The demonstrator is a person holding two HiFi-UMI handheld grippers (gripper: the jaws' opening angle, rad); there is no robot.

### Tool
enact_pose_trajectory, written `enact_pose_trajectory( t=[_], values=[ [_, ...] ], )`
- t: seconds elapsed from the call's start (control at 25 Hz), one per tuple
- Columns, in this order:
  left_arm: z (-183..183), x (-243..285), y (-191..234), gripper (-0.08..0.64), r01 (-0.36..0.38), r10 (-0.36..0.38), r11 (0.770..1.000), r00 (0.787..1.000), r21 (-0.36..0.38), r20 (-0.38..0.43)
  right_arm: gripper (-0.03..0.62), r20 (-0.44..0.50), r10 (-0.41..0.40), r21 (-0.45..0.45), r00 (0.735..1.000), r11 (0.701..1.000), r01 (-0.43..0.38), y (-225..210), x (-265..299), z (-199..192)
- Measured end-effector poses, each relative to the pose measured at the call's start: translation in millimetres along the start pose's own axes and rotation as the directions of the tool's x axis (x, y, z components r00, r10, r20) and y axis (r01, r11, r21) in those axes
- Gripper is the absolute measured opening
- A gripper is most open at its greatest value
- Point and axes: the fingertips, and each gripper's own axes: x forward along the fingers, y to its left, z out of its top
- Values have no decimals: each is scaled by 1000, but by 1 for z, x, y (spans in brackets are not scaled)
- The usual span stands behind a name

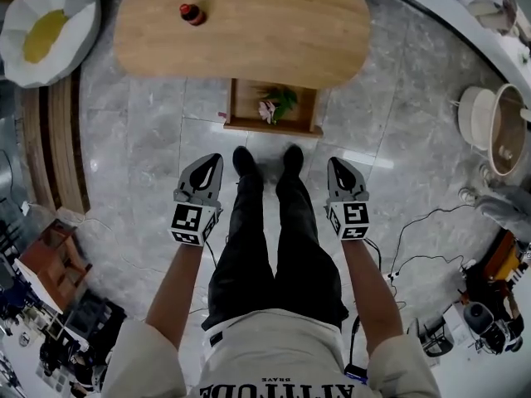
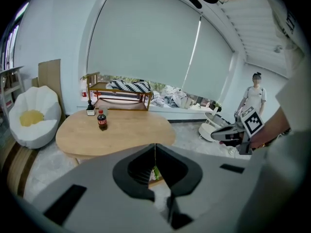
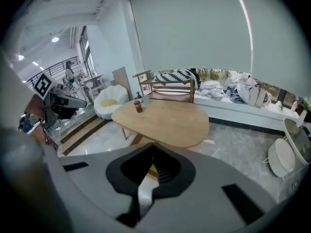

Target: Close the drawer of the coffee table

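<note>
The drawer (image 1: 272, 128) stands pulled out from under the near edge of the coffee table (image 1: 249, 36), towards the person's shoes (image 1: 267, 161); it lies ahead of both grippers and lower down, in the gap between them; its front board runs left to right across the head view, so the push, as I judge it, has to go straight away from the person, square to that board. The left gripper (image 1: 213, 164) and the right gripper (image 1: 336, 167) hang at either side of the legs, clear of the drawer; both are clenched tight on nothing; neither looks clearly nearer, since the drawer sits about midway. The drawer is a shallow open box of warm brown wood; something pink and green (image 1: 276, 104) lies inside; a small dark bottle with a red label (image 1: 192, 13) stands on the tabletop, well apart.
</note>
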Motion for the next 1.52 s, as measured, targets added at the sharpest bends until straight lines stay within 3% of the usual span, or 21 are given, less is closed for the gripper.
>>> enact_pose_trajectory(
  t=[0.16,0.4,0.68,1.0,1.24,1.52],
  values=[
    [-24,19,-2,21,2,-2,1000,1000,-11,-31,20,-28,-21,18,999,1000,22,-9,15,-27],
    [-68,45,-5,21,40,-37,999,996,30,-86,20,-57,-32,59,998,998,35,-12,50,-67],
    [-110,63,-3,21,77,-82,996,989,-43,-121,21,-92,9,79,996,997,-2,-3,81,-105],
    [-162,98,22,21,9,-16,999,986,-43,-166,21,-140,33,110,990,994,-18,6,109,-151],
    [-205,124,30,23,14,-36,994,981,-112,-192,45,-152,43,126,987,992,-23,6,136,-174],
    [-249,141,35,25,37,-92,971,970,-237,-227,57,-183,36,147,982,989,-8,-2,160,-199]
  ],
)
